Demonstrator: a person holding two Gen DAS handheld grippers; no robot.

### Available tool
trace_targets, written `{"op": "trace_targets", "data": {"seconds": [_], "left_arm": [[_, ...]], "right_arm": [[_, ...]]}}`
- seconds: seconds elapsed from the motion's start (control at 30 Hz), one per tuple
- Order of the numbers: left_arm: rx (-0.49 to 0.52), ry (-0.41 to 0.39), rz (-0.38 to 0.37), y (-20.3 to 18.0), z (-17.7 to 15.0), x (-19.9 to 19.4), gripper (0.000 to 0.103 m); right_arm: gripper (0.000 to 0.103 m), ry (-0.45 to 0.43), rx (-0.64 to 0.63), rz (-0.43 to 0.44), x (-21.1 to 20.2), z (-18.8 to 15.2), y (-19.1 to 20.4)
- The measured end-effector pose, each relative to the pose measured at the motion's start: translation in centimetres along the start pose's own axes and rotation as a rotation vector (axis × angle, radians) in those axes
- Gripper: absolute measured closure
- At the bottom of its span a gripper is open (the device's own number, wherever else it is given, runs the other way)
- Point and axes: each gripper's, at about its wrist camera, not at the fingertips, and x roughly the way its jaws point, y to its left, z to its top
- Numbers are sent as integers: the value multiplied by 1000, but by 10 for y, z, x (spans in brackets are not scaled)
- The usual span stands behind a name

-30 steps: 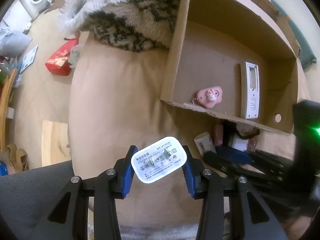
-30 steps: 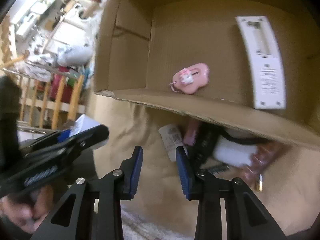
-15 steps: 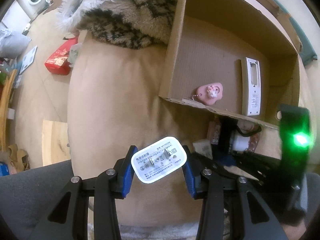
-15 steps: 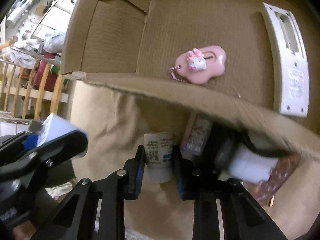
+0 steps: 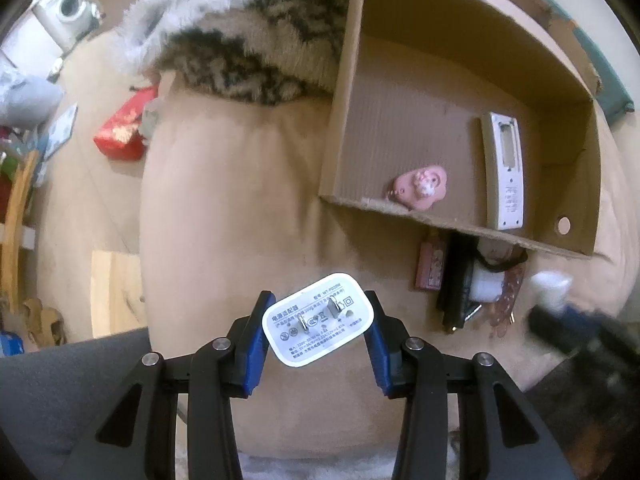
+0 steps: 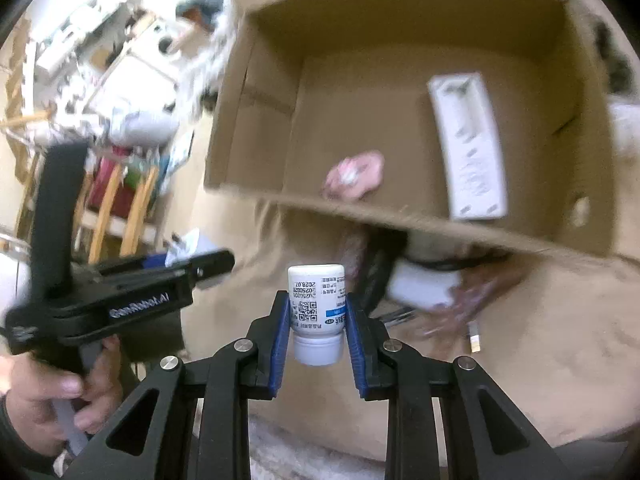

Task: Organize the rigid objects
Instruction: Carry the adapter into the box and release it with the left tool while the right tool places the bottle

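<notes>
Since the earlier frames the right gripper has closed its jaws on a small white plastic bottle with a printed label and lifted it off the tan cloth; the left gripper has stayed where it was.

In the left wrist view, the left gripper's blue pads clamp a white rectangular power adapter with two metal prongs, held above the tan cloth-covered surface. Far and to the right lies an open brown cardboard box, holding a pink cartoon keychain charm near its front wall and a long white remote-like panel to the right of it. Just near of the box's front wall sits a cluster of items: a pink flat case and a black object. The right gripper shows blurred at the right edge.

In the right wrist view, the blue pads press both sides of the bottle, cap pointing near. The cardboard box lies beyond. On the left, a person's hand grips the left gripper's handle.
</notes>
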Motion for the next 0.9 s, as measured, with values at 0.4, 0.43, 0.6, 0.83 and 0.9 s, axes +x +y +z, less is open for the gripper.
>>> {"op": "trace_targets", "data": {"seconds": [0.4, 0.43, 0.6, 0.83, 0.9], "left_arm": [[-33, -104, 5, 4, 15, -39, 63], [-35, -110, 3, 4, 17, -43, 63], [-13, -158, -14, -6, 36, -60, 63], [24, -238, -42, -32, 70, -71, 63], [21, -247, -46, -35, 77, -68, 63]], "right_arm": [[74, -220, 41, -26, -67, 28, -35], [74, -230, 41, -29, -71, 32, -38], [74, -276, 33, -47, -85, 52, -41], [74, -311, 38, -52, -88, 86, -45], [74, -315, 39, -55, -84, 95, -46]]}}
